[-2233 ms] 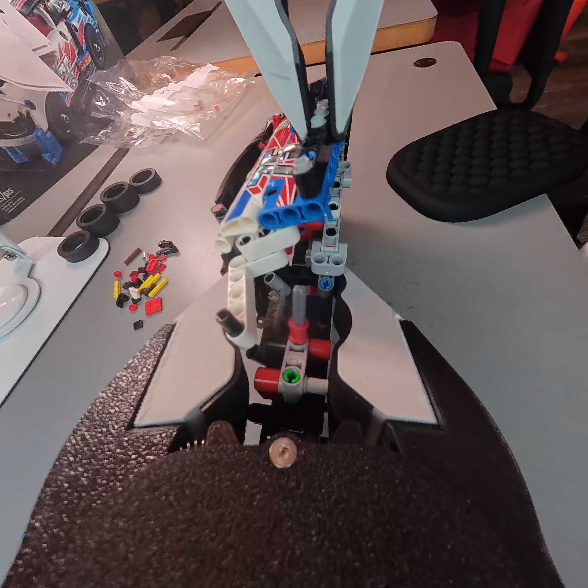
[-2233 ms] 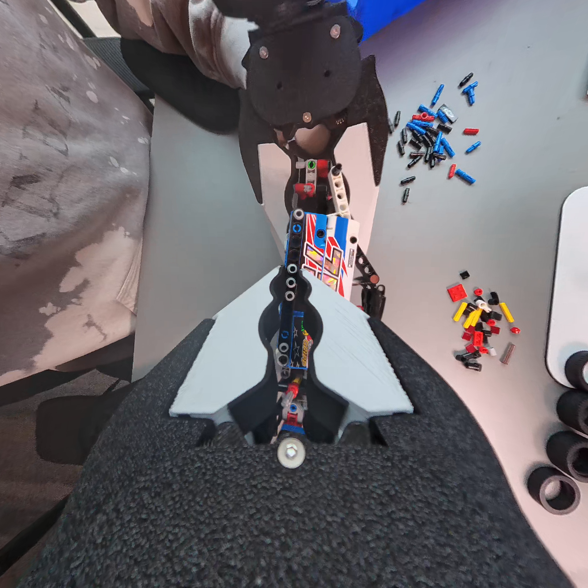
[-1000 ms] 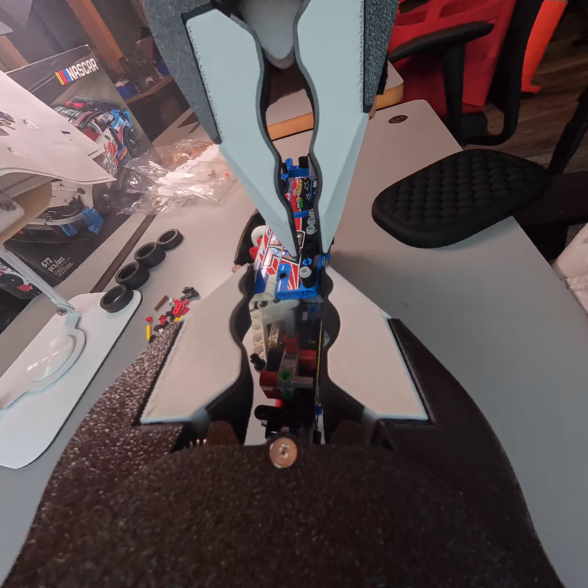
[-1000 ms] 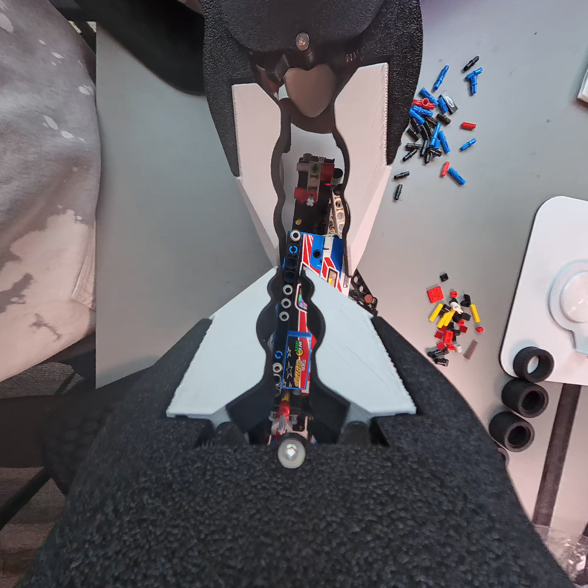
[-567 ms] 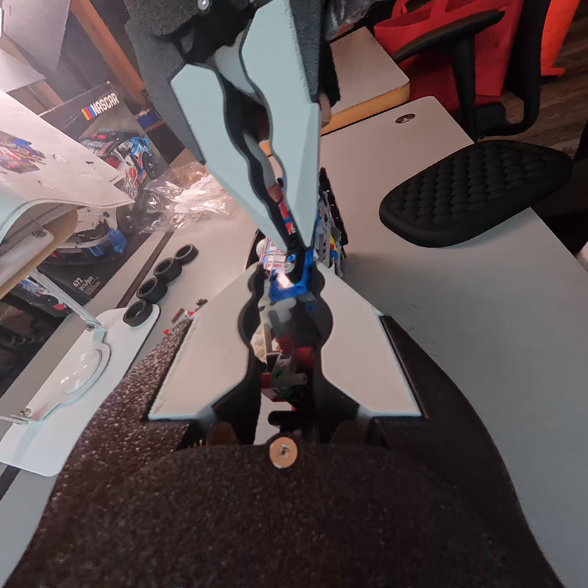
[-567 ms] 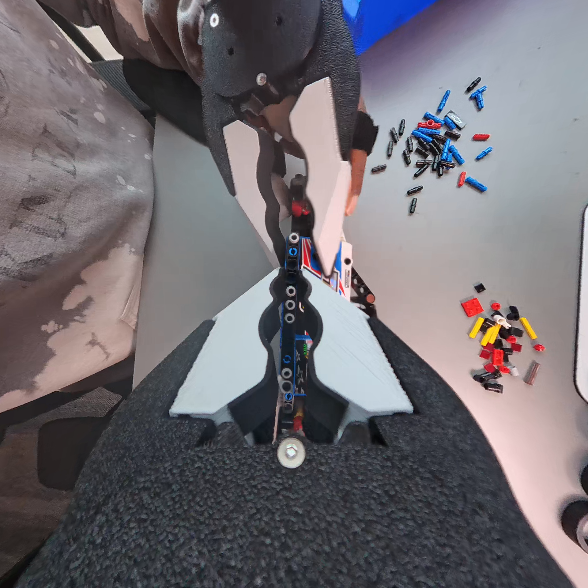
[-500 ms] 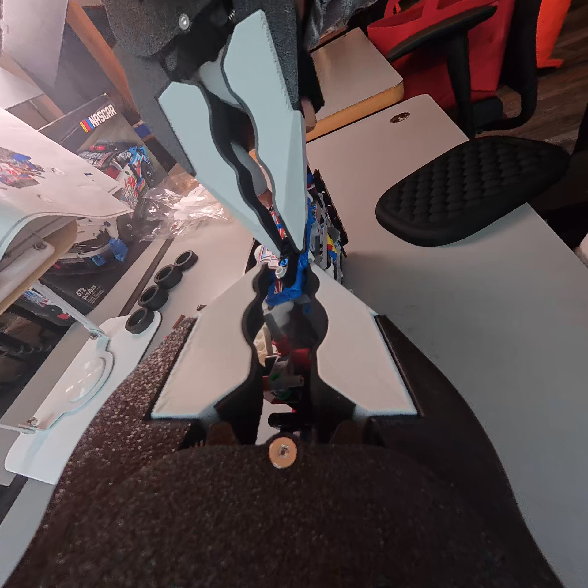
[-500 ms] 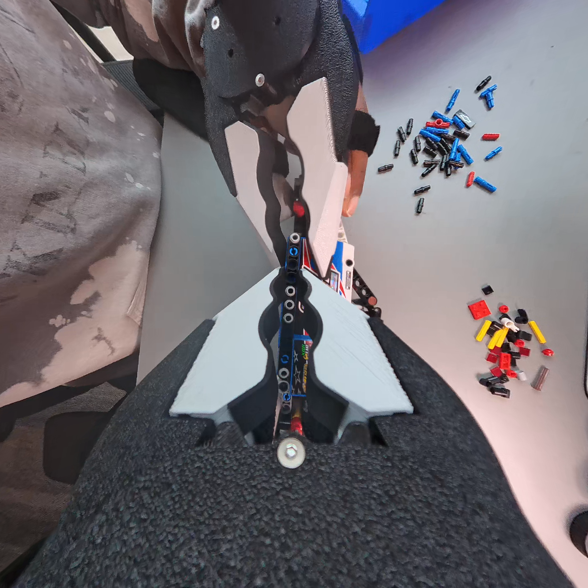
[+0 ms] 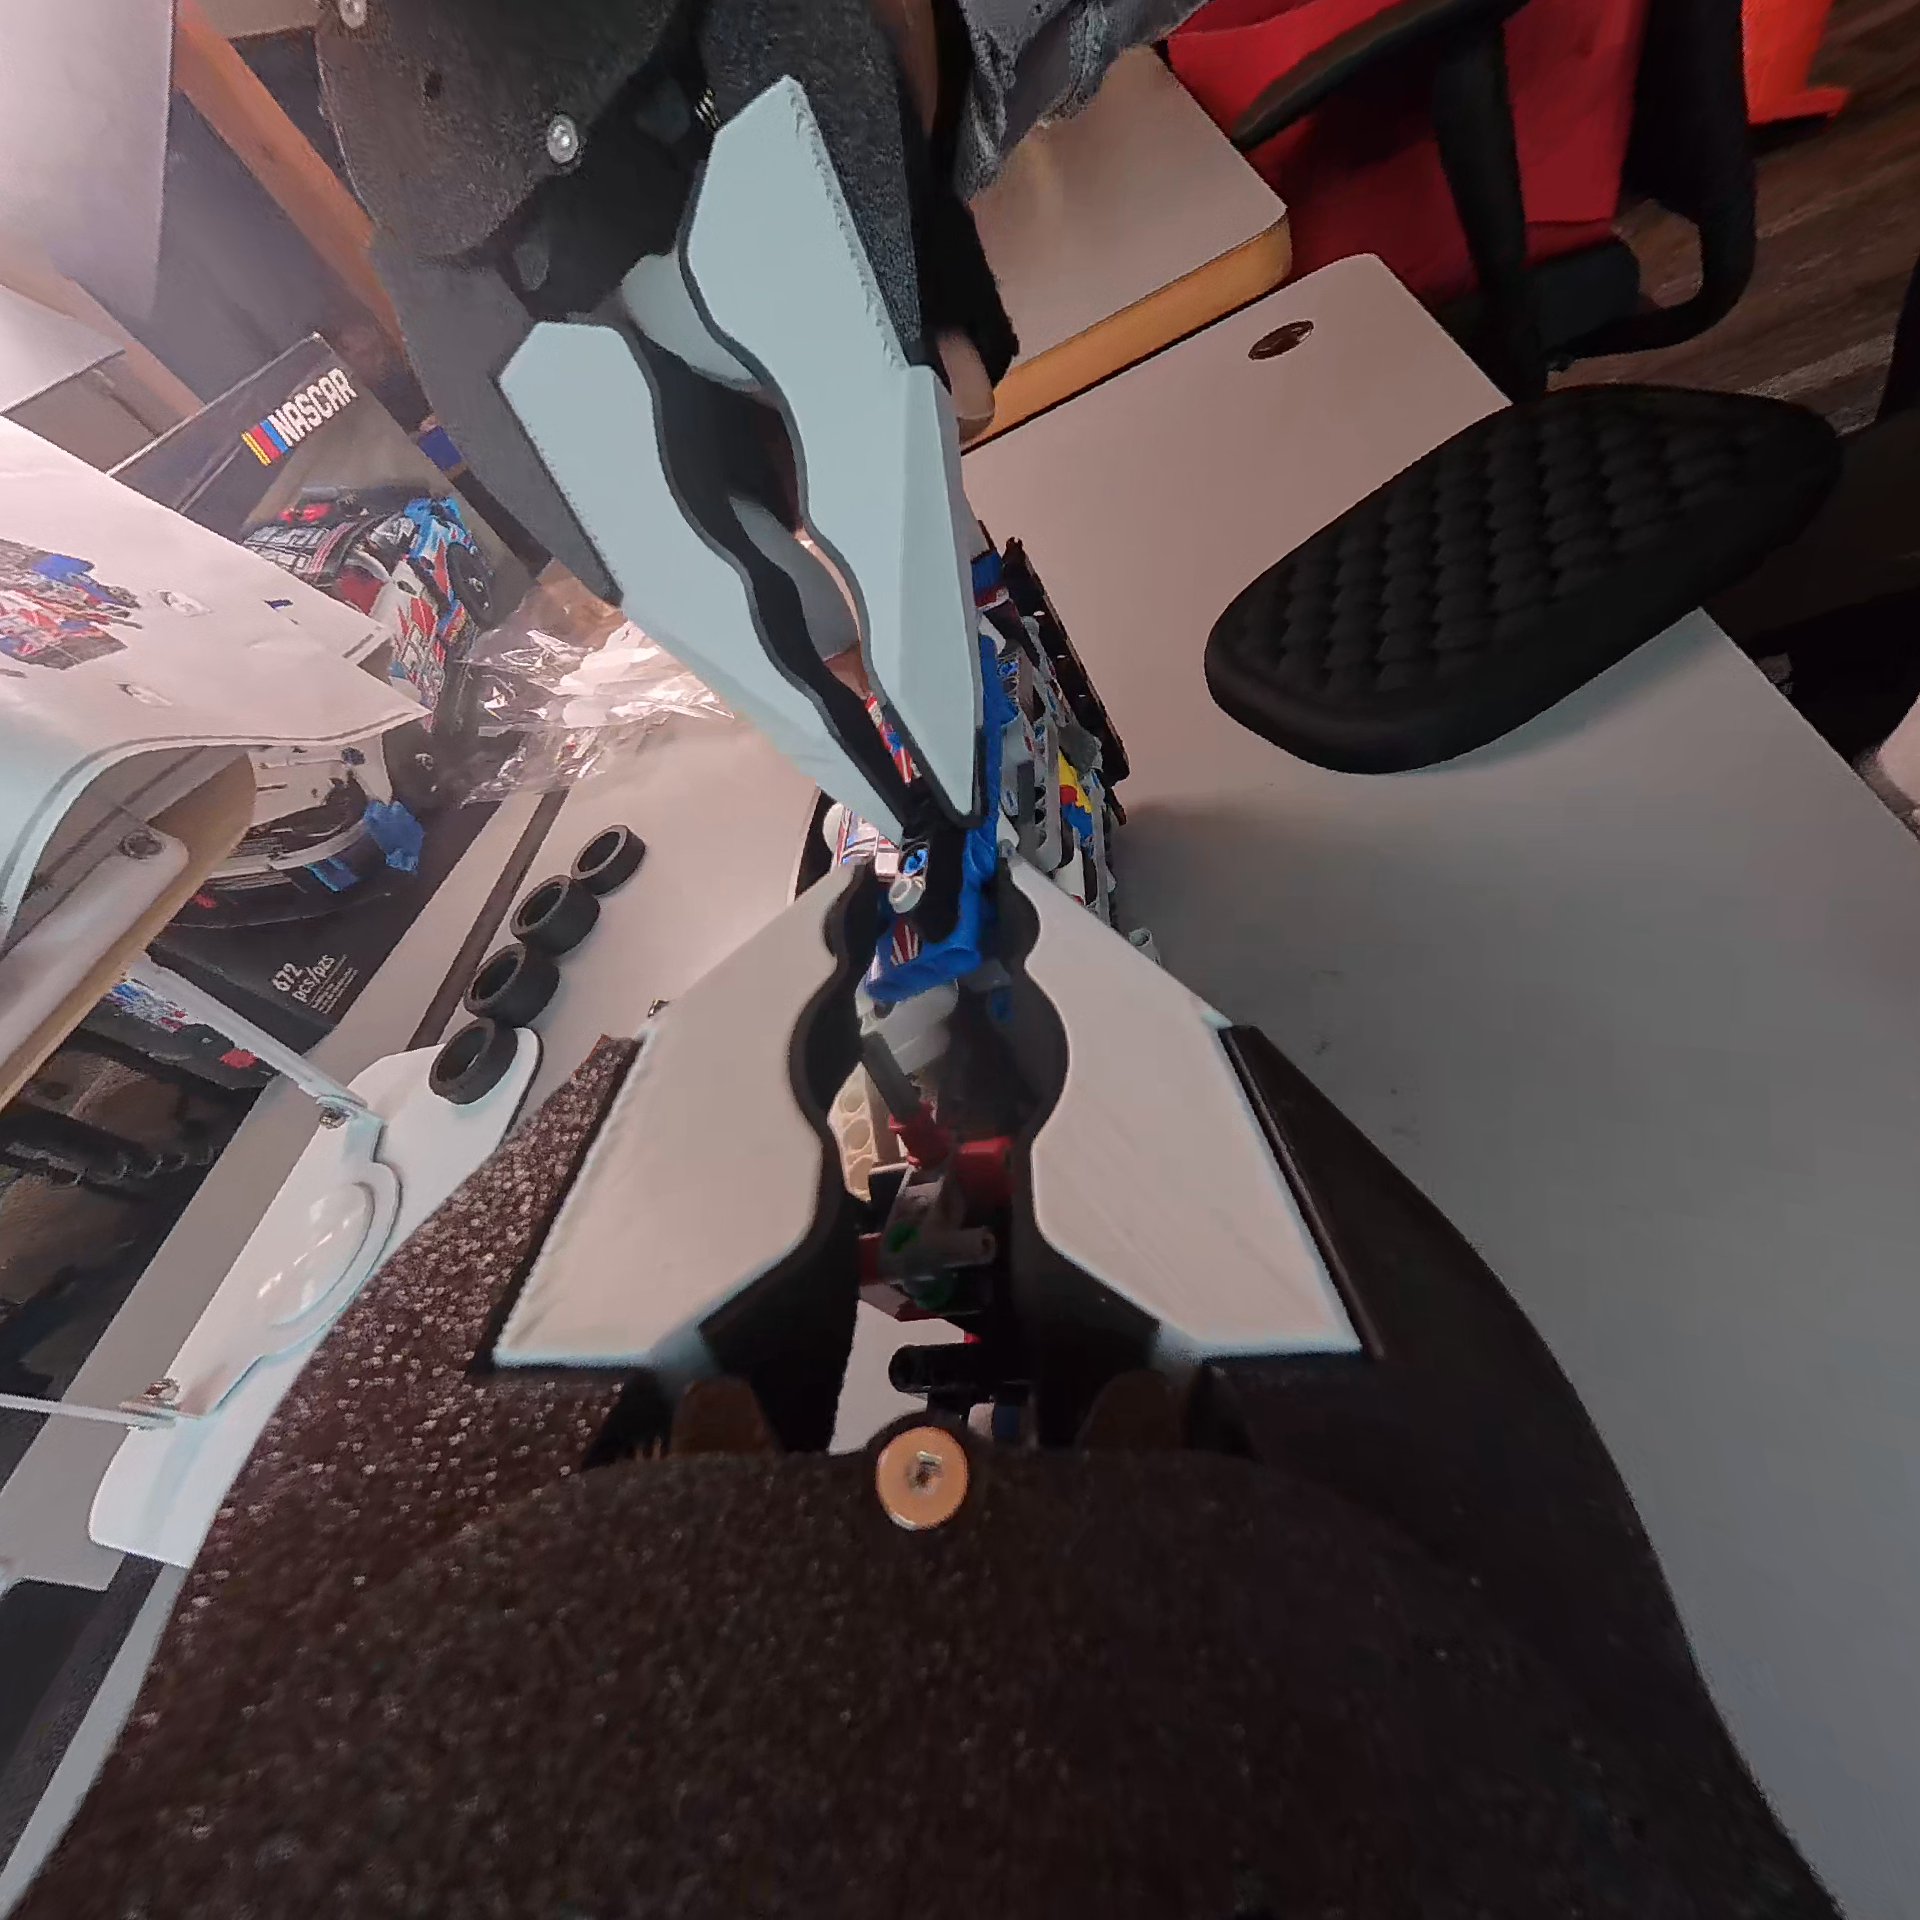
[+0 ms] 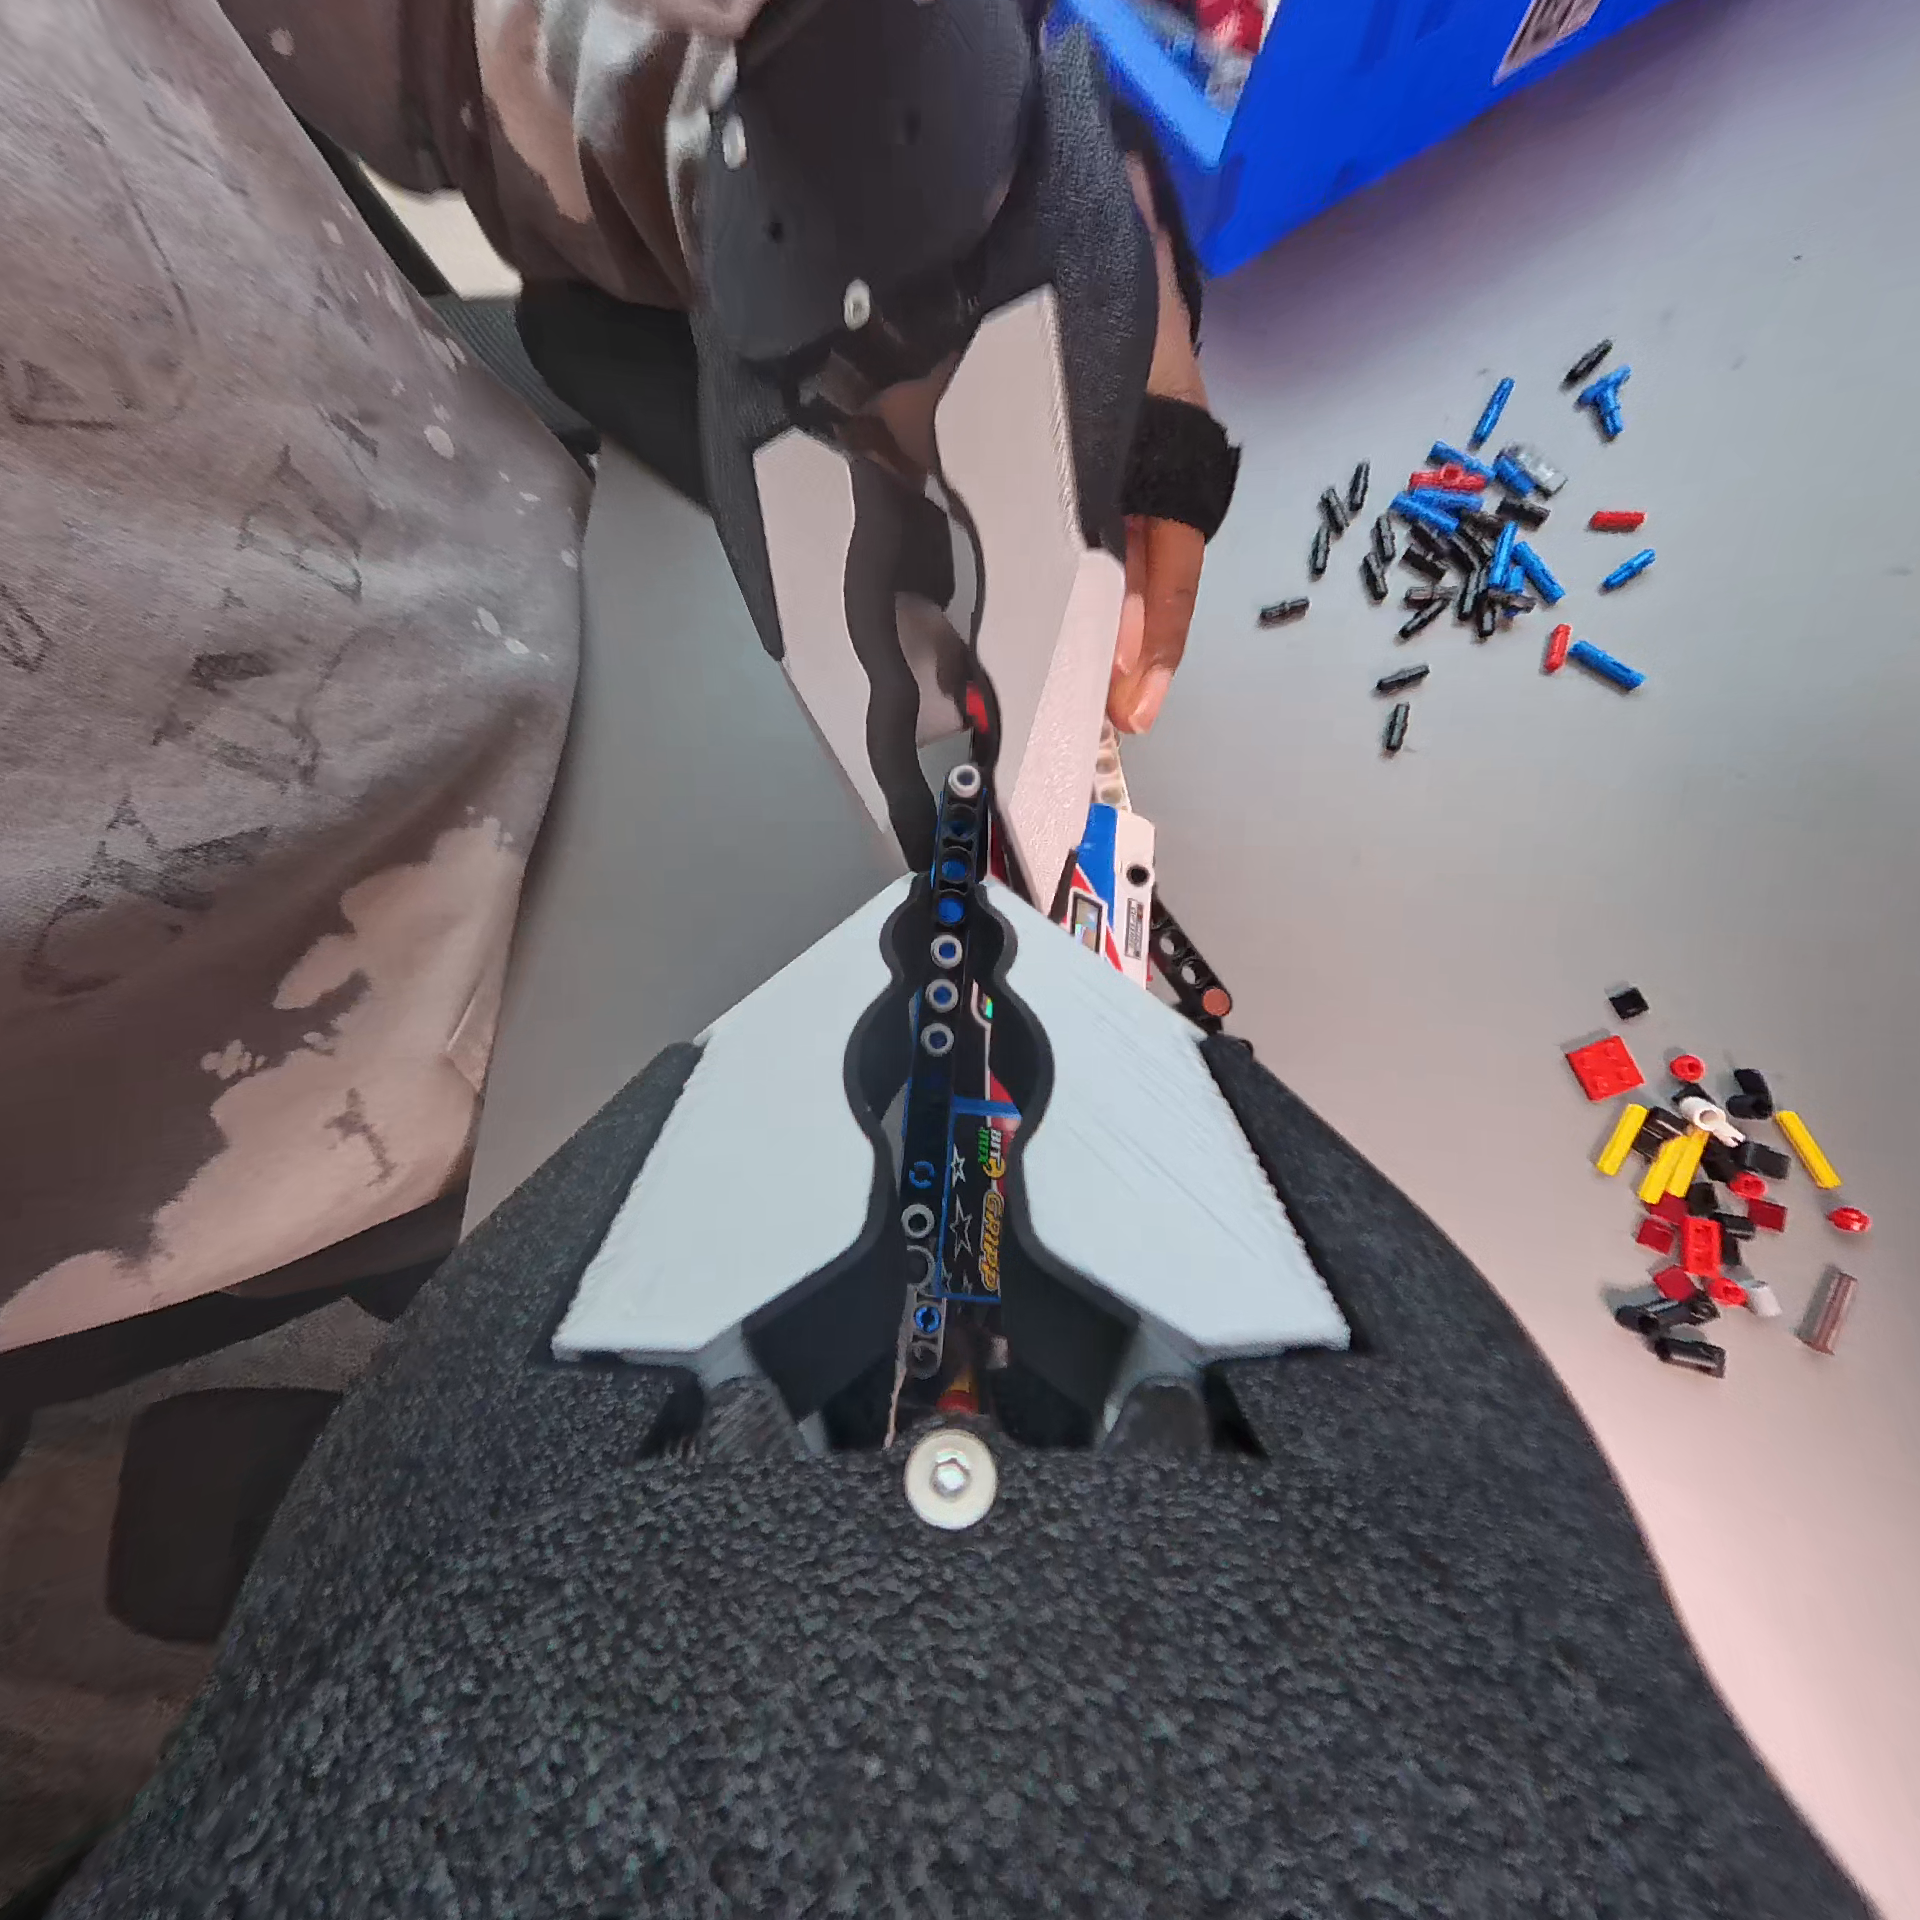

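The brick model (image 9: 935, 935) sits above the counter (image 9: 1455, 1039), between the left gripper (image 9: 928, 894) and the right gripper (image 10: 951, 883), which meet tip to tip. Four tyres (image 9: 540, 914) line up left of it, a chair seat (image 9: 1507, 582) lies right, and loose pieces (image 10: 1714, 1195) are scattered beside it.

Glossy plastic brick model (image 9: 940, 935) (stickered panels), smooth matt grey table (image 9: 1507, 1039), dull rubber tyres (image 9: 509, 982).

bright indoor light, fisheye edge warp, slight motion blur up top.
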`<action>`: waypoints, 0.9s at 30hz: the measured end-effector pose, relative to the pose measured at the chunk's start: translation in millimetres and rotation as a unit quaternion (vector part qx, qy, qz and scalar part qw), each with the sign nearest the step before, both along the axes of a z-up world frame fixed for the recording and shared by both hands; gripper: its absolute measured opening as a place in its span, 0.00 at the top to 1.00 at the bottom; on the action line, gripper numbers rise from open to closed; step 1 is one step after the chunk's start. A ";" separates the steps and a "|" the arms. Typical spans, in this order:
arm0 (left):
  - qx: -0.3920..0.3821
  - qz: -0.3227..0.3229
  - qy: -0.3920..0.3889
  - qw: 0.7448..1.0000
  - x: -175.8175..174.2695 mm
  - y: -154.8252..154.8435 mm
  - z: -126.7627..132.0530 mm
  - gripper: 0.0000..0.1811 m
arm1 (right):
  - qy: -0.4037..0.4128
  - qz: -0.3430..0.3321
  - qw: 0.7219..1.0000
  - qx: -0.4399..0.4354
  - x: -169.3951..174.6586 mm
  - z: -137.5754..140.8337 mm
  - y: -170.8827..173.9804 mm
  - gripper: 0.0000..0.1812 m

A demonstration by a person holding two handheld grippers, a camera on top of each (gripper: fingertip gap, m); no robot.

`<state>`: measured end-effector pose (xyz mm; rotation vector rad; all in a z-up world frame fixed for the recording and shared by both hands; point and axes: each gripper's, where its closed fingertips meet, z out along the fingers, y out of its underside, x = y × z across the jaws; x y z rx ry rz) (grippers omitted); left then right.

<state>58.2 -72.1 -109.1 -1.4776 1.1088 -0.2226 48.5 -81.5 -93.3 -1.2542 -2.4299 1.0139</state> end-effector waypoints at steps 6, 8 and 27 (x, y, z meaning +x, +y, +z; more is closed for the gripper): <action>0.009 -0.006 0.007 1.000 6.1 -0.8 -0.5 0.88 | 0.079 -0.005 0.996 -0.036 -7.8 63.1 0.3 0.97; 0.005 0.002 0.008 1.000 4.2 1.6 0.3 0.88 | 0.082 -0.015 0.996 -0.031 -6.3 66.4 3.3 0.97; -0.042 0.038 0.007 0.998 -6.0 8.6 -9.8 0.81 | 0.086 -0.169 0.981 -0.037 36.5 39.9 50.8 0.96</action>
